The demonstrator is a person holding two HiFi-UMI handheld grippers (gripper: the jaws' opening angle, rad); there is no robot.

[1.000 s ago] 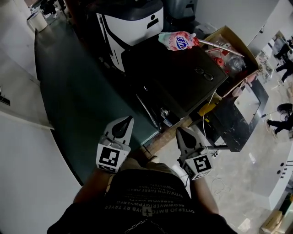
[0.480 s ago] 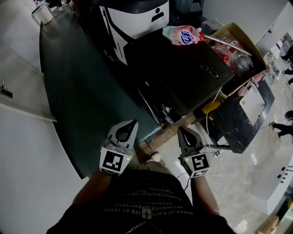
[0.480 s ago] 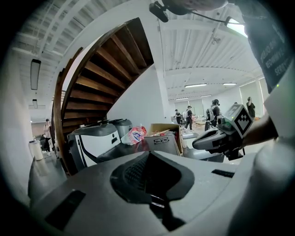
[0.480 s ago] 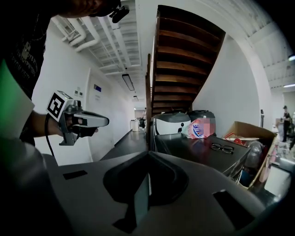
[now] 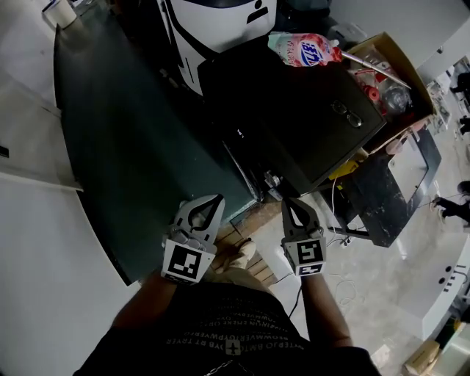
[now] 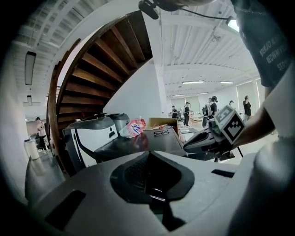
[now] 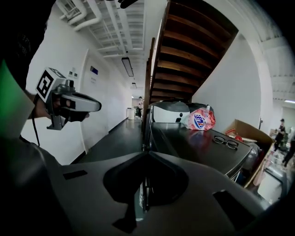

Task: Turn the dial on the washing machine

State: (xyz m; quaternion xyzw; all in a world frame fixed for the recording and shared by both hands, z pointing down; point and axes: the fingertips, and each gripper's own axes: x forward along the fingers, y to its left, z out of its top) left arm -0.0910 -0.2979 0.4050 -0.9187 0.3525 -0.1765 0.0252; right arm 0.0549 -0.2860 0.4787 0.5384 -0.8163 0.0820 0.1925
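Observation:
The washing machine [image 5: 294, 110] is the dark, flat-topped box ahead of me; it also shows in the left gripper view [image 6: 138, 144] and the right gripper view [image 7: 193, 145]. Its front panel [image 5: 253, 170] faces me, and I cannot pick out the dial on it. My left gripper [image 5: 215, 199] is shut and holds nothing, short of the machine's near left corner; its jaws [image 6: 150, 154] meet in a closed seam. My right gripper [image 5: 287, 203] is shut on nothing, just short of the front panel, with its tips together [image 7: 146, 156].
A pair of glasses [image 5: 345, 111] and a pink detergent pouch [image 5: 305, 50] lie on the machine's top. A white-and-black appliance [image 5: 220, 18] stands behind it, an open cardboard box [image 5: 389, 70] to its right. A dark green floor strip [image 5: 125, 147] runs left, under the wooden stairs [image 7: 184, 55].
Both grippers have sunk, the right one more, and both have rolled a little. Their tips now sit closer to the machine's front. The jaws stayed shut.

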